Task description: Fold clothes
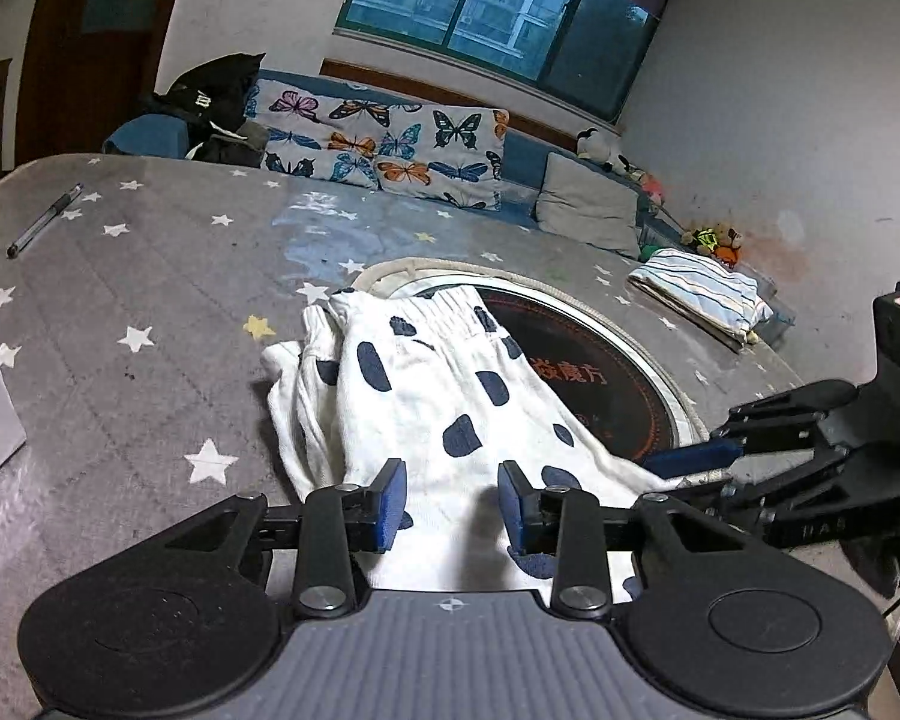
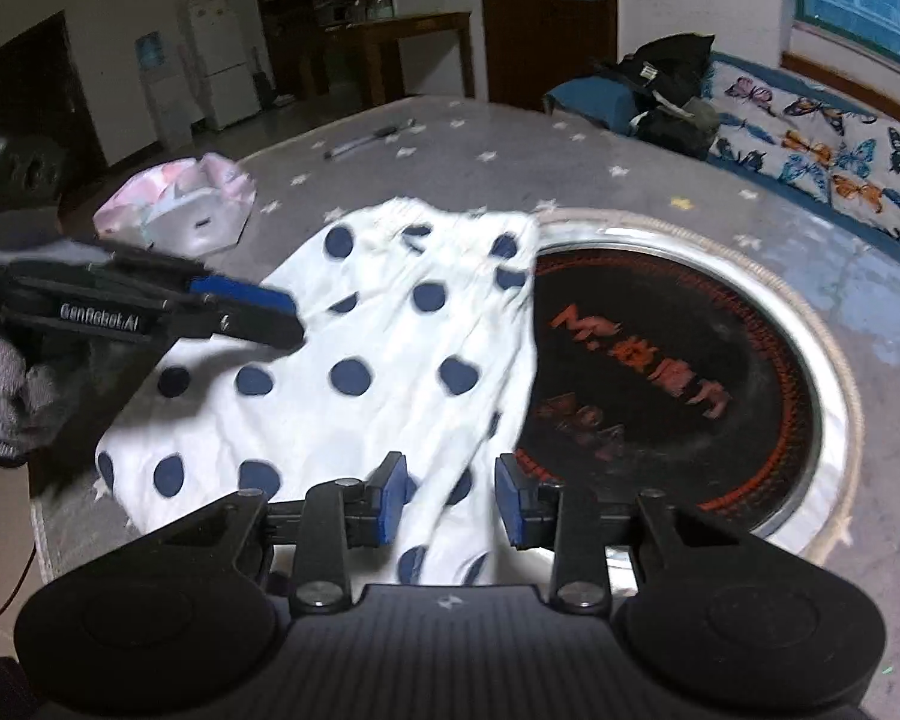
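Polka-dot shorts (image 1: 444, 396), white with navy spots and a gathered waistband at the far end, lie on a grey star-patterned table cover (image 1: 150, 276) in the left wrist view, their far right part draped over the rim of a round black cooktop (image 1: 606, 384) set into the table. The left gripper (image 1: 452, 504) sits low over the near end of the garment, its blue-padded fingers (image 1: 392, 501) partly spread with white fabric lying in the gap; whether the pads actually press on the cloth cannot be told. At the right edge the right gripper (image 1: 699, 459) reaches in from the side, its blue pad at the shorts' near right corner. A pen (image 1: 45, 220) lies far left, a folded striped cloth (image 1: 699, 291) far right, and butterfly-print cushions (image 1: 384, 144) line a bench beyond.

From the right wrist view, the shorts (image 2: 384, 360) spread leftward from the cooktop (image 2: 672, 384). The right gripper (image 2: 450, 501) stands partly open, a ridge of fabric rising between its fingers (image 2: 393, 498); contact with the pads is unclear. The left gripper (image 2: 252, 312) comes in from the left, blurred, its blue pads close together over the cloth. A pink-and-white bag (image 2: 180, 204) sits behind.
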Available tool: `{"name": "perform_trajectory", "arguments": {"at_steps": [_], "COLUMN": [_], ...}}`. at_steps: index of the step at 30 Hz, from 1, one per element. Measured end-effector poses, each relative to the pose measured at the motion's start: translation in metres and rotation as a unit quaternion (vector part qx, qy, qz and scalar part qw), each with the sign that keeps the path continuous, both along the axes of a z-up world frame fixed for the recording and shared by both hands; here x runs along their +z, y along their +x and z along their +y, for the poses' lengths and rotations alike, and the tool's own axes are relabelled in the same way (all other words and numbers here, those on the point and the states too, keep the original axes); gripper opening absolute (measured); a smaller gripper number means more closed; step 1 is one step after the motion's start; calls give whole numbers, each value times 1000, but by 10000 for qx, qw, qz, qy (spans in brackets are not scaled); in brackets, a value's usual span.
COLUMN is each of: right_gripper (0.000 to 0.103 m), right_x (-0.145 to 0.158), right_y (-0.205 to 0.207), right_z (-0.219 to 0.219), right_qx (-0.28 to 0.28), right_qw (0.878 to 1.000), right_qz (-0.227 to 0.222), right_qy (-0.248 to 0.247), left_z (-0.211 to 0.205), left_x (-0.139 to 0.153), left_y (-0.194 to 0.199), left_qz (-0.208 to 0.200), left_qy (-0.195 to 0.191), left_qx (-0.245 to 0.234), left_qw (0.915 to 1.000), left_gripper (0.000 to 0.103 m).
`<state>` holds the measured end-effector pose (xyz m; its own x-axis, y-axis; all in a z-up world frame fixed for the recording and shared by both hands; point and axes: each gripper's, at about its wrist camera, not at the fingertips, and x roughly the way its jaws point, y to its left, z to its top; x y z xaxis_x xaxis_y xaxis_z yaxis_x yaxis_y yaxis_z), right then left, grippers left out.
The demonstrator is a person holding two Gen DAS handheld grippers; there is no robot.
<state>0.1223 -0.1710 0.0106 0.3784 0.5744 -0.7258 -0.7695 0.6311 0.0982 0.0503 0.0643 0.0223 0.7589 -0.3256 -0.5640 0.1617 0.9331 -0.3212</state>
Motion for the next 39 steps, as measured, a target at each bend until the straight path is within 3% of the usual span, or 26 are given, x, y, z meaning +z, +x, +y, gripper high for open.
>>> {"name": "perform_trajectory", "arguments": {"at_steps": [5,11,12,14,17,25,28,33,35,39], "right_gripper": [32,31,29,8,3,3,8,12,20,22], "right_x": [5,-17,-21,-25,-29,-22,-14,-3,-1,-2], "right_y": [24,50,51,52,55,60,55,31,19,-6], "right_z": [10,25,26,24,19,6,-1,-17,-22,-24], "right_qx": [-222,-476,-513,-585,-720,-947,-892,-620,-520,-318], "right_qw": [9991,9969,9964,9960,9953,9943,9946,9948,9944,9957], "right_qz": [64,396,455,486,460,255,278,531,637,583], "right_qy": [366,494,501,479,457,428,457,615,664,640], "left_z": [-2,-1,-1,0,1,1,0,-1,-2,-2], "left_x": [-1,-3,-3,-3,-3,-5,-5,-5,-5,-5], "left_y": [0,1,1,1,2,1,1,0,0,0], "left_qz": [20,39,40,43,54,58,54,50,47,40], "left_qy": [-7,-24,-23,-24,-18,1,23,50,60,82], "left_qx": [27,44,43,43,46,73,81,98,103,111], "left_qw": [10000,10000,10000,10000,10000,10000,9999,9999,9999,9999], "left_gripper": [36,36,36,36,36,37,37,38,38,38]}}
